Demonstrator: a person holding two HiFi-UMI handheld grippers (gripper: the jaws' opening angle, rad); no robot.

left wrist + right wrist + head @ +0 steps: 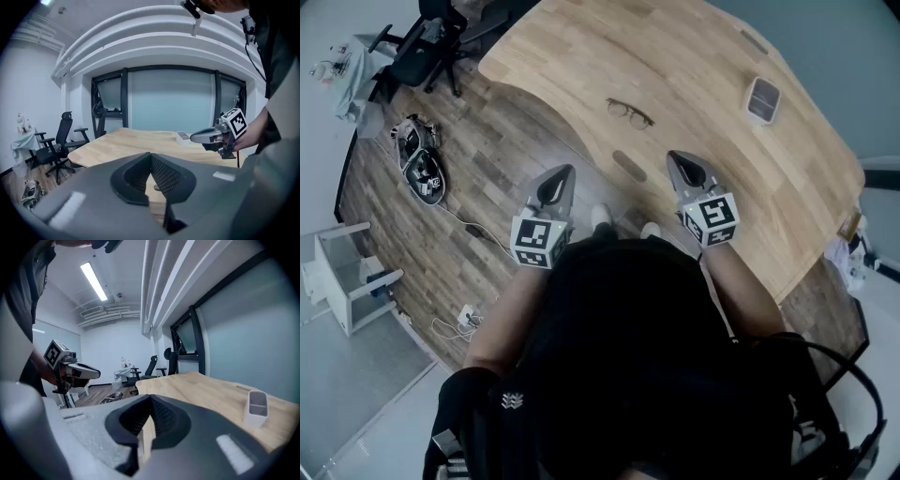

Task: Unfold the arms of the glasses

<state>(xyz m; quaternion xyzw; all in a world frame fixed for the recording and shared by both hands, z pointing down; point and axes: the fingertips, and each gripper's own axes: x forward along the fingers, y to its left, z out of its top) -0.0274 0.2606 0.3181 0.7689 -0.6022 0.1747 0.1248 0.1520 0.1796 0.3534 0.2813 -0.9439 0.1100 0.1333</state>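
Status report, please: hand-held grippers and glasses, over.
Left hand-held gripper shut, empty. Right hand-held gripper shut, empty. Glasses on table ahead, untouched. Nothing in between.

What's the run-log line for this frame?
left gripper: jaws shut, empty | right gripper: jaws shut, empty | glasses: on table, untouched, beyond both grippers | step: not started

All views are dimly and coolly lit. A ceiling light strip is seen glowing at eleven o'clock in the right gripper view. Edges are bent and darkened by fisheye distortion.
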